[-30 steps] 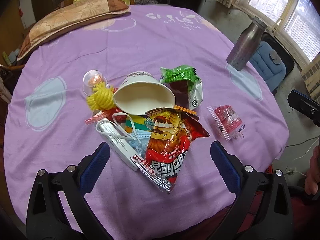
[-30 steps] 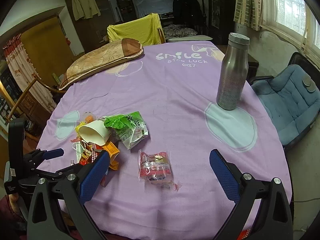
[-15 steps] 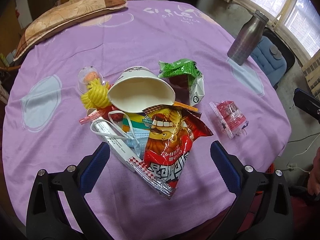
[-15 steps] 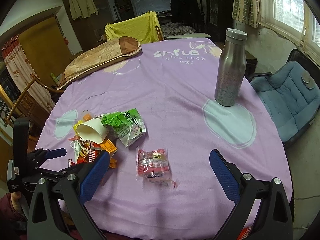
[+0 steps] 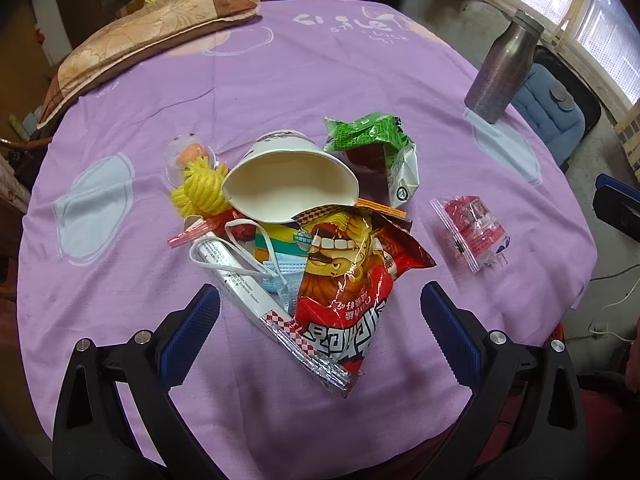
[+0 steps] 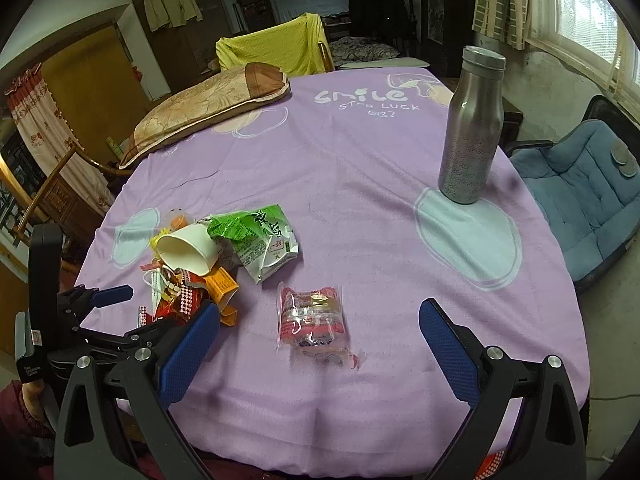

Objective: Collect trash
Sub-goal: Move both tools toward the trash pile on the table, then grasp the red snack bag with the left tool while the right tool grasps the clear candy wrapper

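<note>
1. Purple printed tablecloth (image 5: 320, 72) carries a trash pile; landmark is the tipped white paper cup (image 5: 288, 178).
2. Red crinkled snack bag (image 5: 348, 280) lies just below the cup, green foil wrapper (image 5: 372, 136) to its right.
3. Clear pink-printed plastic packet (image 6: 312, 316) lies apart, further right.
4. Left gripper (image 5: 320, 312) wide open, empty, above the snack bag.
5. Right gripper (image 6: 318, 330) wide open, empty, over the packet.

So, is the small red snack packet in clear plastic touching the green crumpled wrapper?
Apart. In the right wrist view, bare purple cloth shows between the red snack packet and the green wrapper.
</note>
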Available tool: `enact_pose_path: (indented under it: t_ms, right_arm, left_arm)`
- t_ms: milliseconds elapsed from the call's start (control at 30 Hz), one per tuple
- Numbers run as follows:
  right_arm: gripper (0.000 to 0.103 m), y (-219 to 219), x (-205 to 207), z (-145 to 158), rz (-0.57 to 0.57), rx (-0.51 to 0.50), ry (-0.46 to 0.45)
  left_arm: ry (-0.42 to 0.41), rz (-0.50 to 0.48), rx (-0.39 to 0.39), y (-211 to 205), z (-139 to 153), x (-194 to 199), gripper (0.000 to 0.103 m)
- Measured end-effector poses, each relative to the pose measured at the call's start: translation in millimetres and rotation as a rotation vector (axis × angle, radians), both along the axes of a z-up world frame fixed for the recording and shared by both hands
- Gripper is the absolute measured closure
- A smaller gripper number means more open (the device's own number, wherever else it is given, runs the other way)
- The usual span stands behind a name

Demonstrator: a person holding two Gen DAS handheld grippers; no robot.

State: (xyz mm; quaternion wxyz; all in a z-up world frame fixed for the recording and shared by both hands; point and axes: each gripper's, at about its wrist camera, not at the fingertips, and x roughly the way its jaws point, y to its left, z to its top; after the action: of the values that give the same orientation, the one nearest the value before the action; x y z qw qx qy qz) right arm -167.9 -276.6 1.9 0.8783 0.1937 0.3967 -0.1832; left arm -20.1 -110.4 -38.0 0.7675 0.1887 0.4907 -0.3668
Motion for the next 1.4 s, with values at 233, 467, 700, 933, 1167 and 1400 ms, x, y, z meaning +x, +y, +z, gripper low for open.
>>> enact_pose_path:
  t_ms: [233,467,700,933,1167,1400]
  right_arm:
    - [0.005,2.7,2.6,-0.5,0.022,-0.006,0.007]
    - [0.005,0.5,1.1,-3.0,0.019,0.005,0.012]
    - [0.005,-4.2,-6.7,-7.5,0.004,0.014,0.018]
    - [0.005,-12.4,-19.0,-9.5,-0.027,0.016,0.027]
    - [0.005,-19.7,-20.6,-15.8,-0.032,0.055,0.027]
    - [0.005,-21.6,11.3,-42.2,0.027,0.175,0.066]
  left_arm:
    - [0.017,0.009,-0.007,0.9,-0.7,1.0,0.006]
    - [0.032,0.019,-0.009,1.2,-3.7,4.5,0.006]
    - [0.050,0.022,-0.030,-0.6,-9.5,10.2,0.007]
    - [0.056,0.013,-0.021,-11.2,-20.9,13.1,0.020]
    - [0.017,0.031,-0.050,-4.6,-11.5,13.2,0.051]
    - [-0.041,0.130,-0.077,36.0,16.0,20.0,0.053]
